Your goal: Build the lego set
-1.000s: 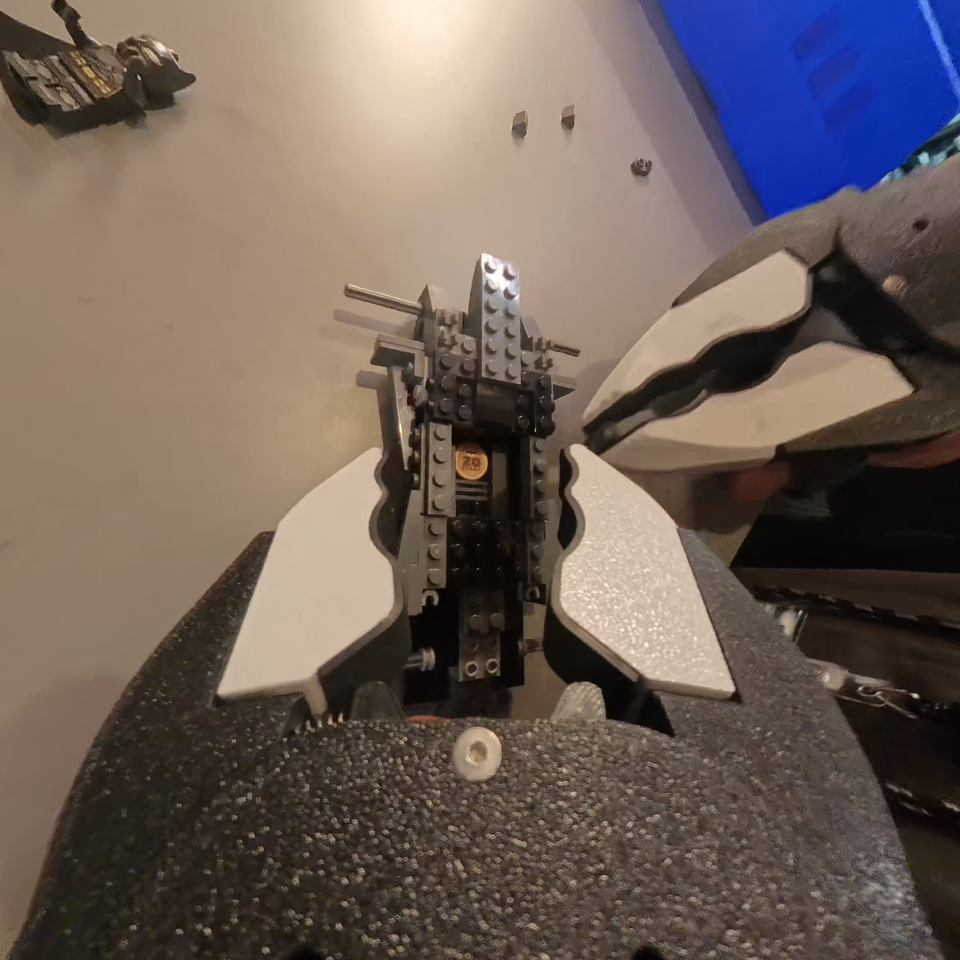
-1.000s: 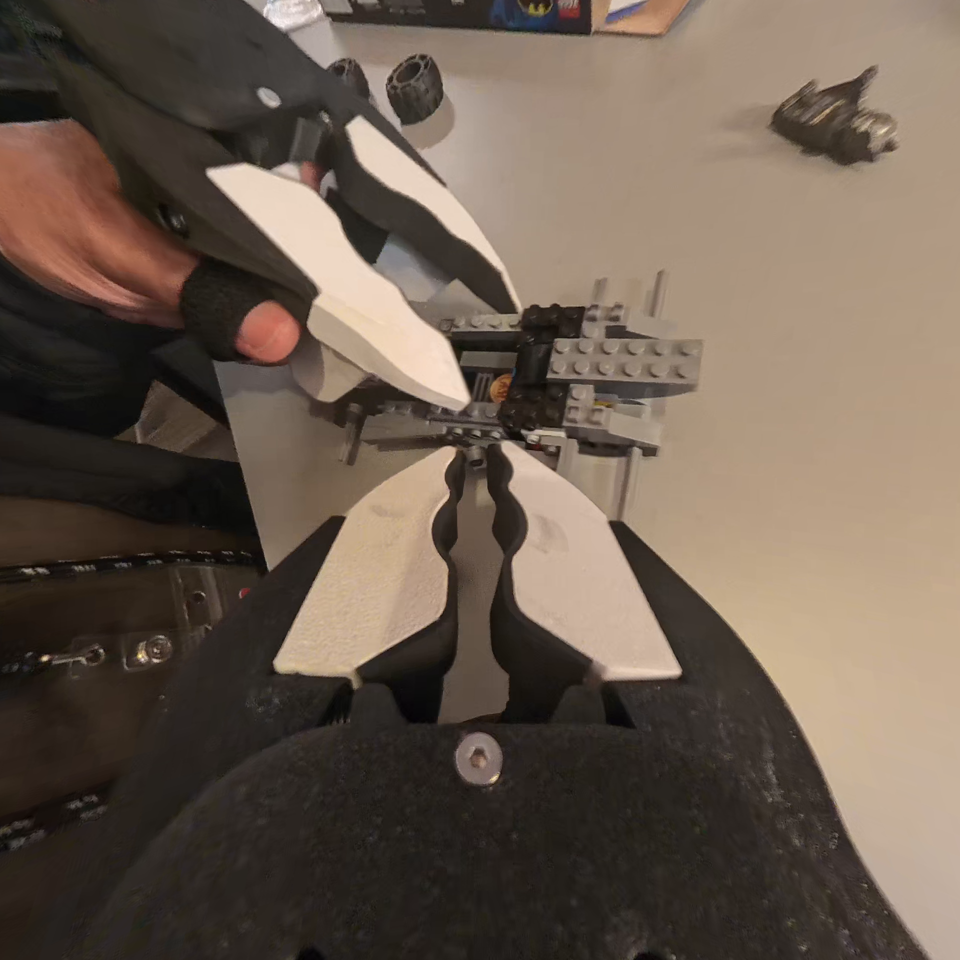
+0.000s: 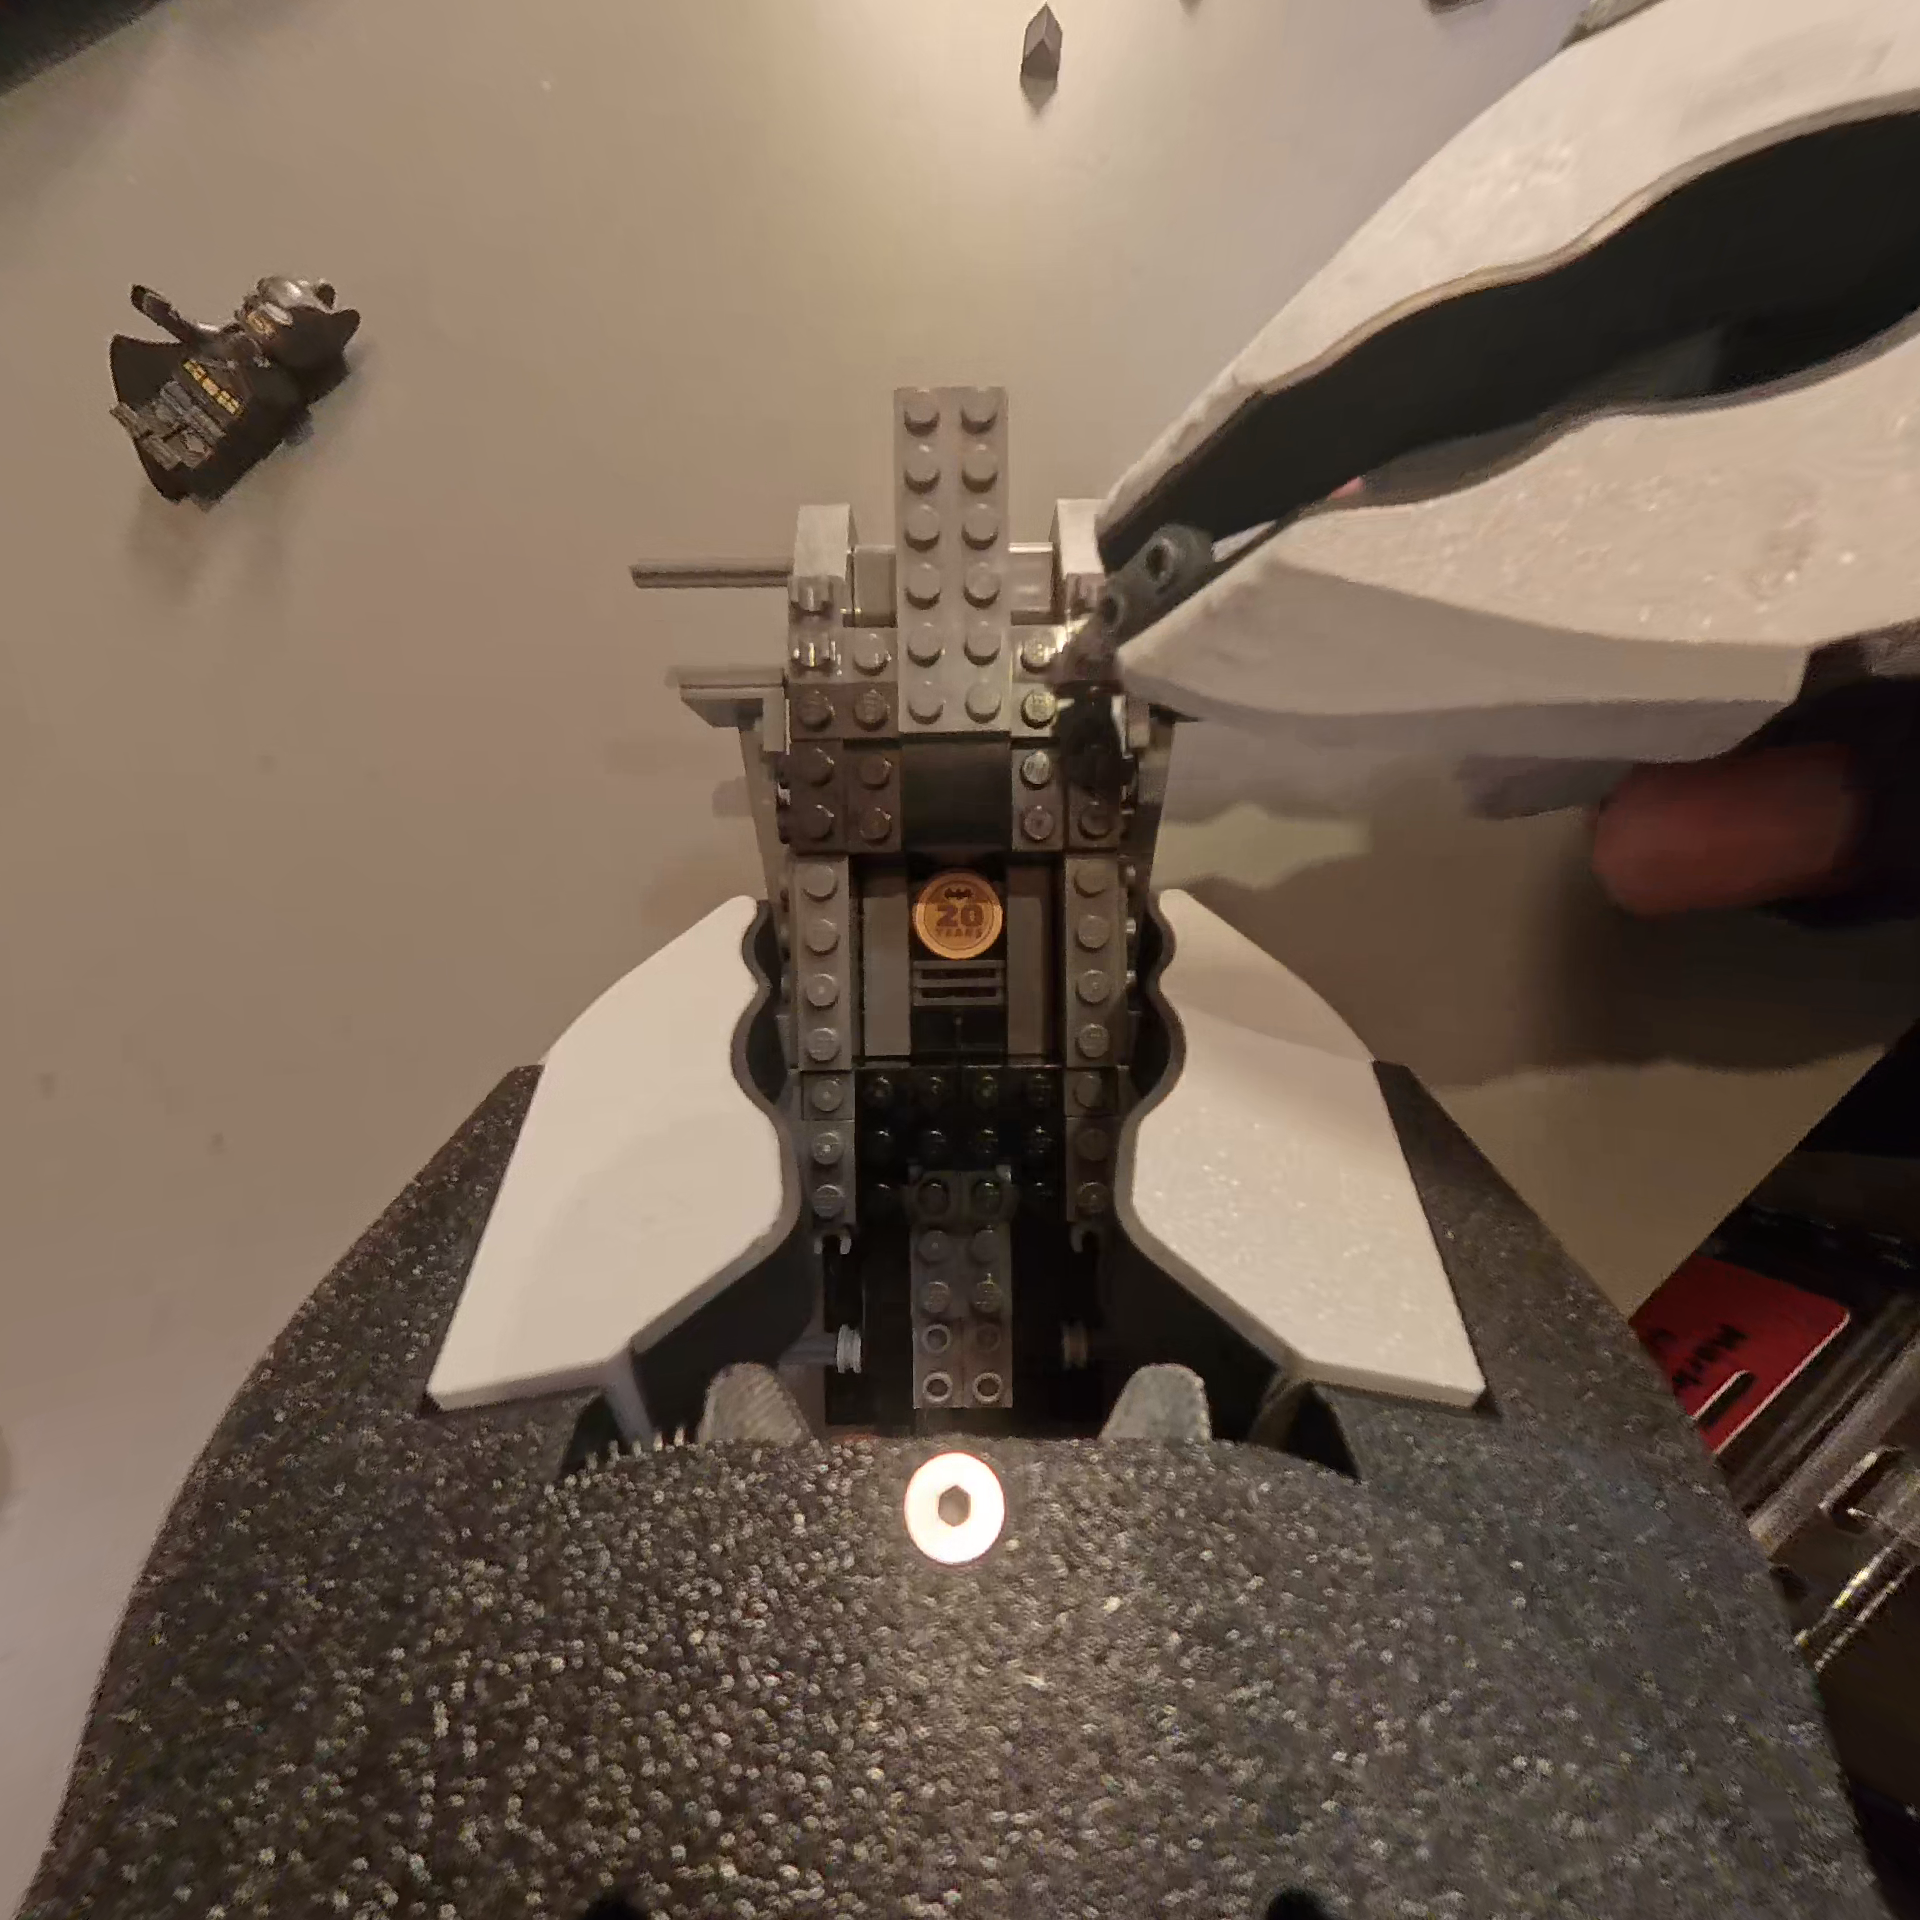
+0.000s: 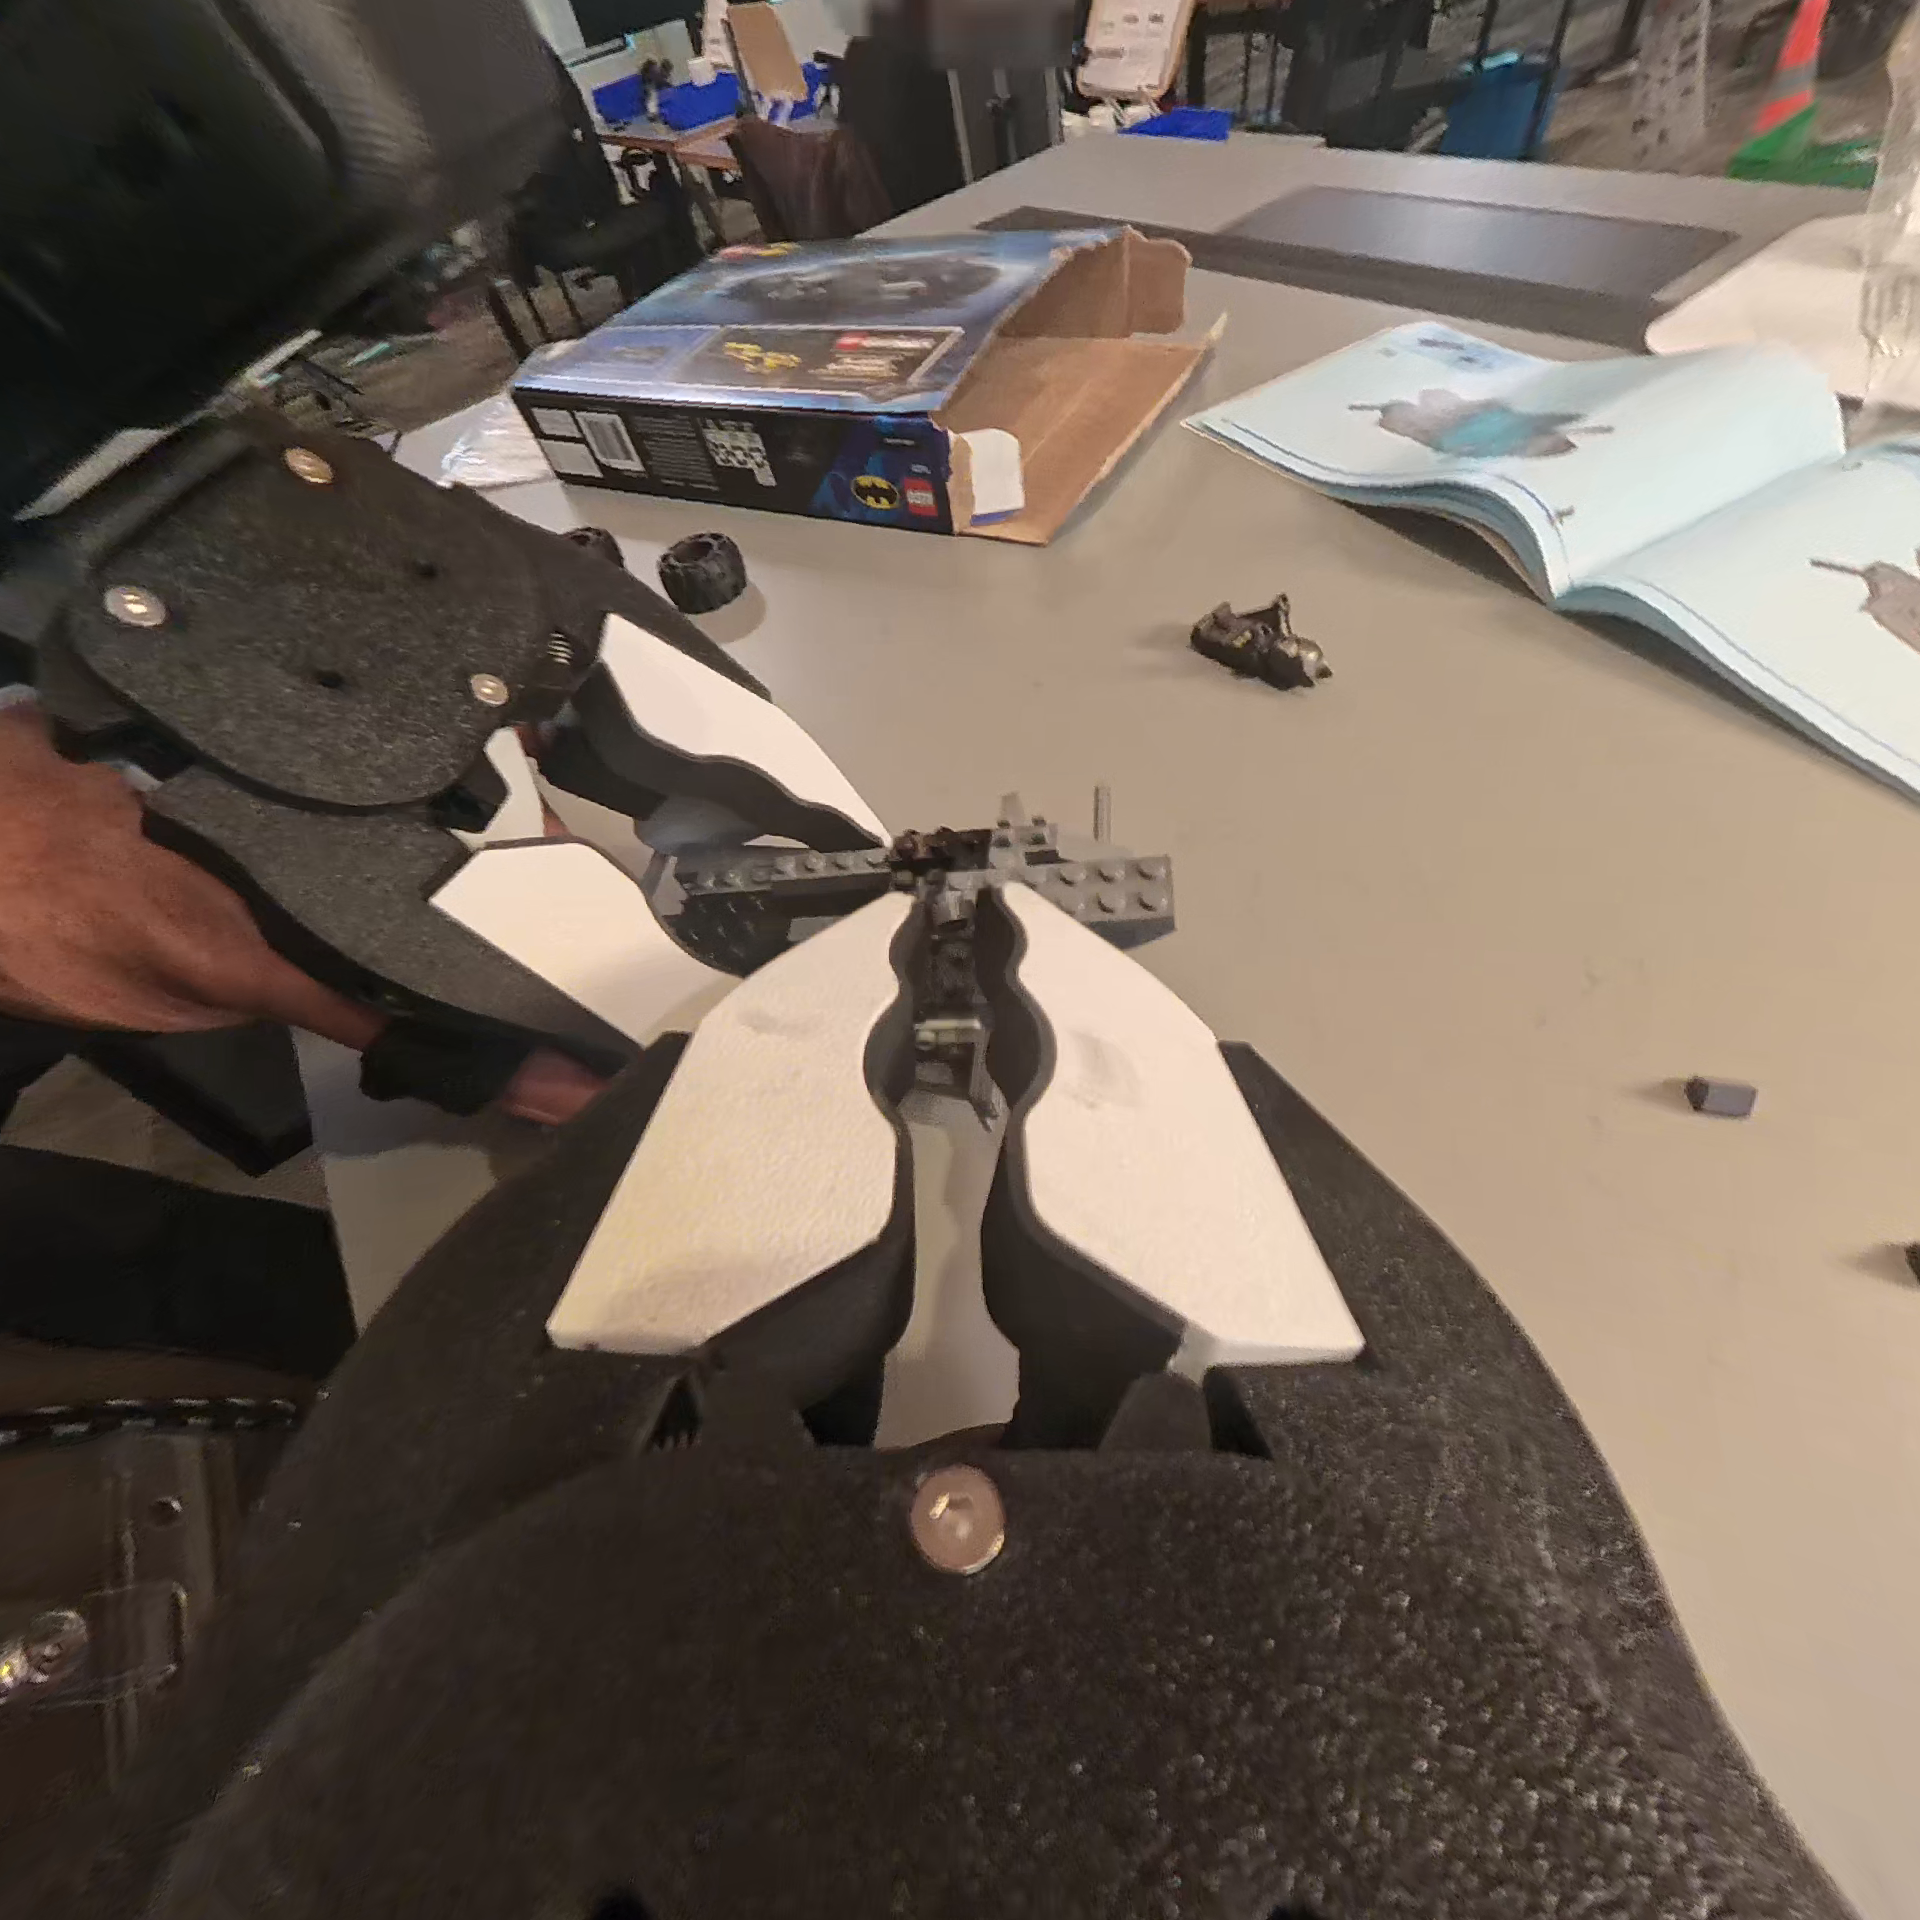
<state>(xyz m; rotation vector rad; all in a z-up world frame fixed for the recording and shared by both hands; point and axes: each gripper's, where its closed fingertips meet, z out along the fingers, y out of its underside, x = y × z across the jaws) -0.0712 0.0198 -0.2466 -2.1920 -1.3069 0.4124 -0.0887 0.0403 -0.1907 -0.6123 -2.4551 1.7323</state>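
The left gripper (image 3: 956, 935) clamps the brick model (image 3: 956, 831) as before, while the right gripper (image 3: 1117, 613), now at the model's front corner, pinches a small black piece (image 3: 1143, 571).

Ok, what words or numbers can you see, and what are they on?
I can't read writing out, only say where it is.
Gold tile on the model: print.
Blue box: logos, small print.
Booklet: too blurred.
Red tag: cut off.
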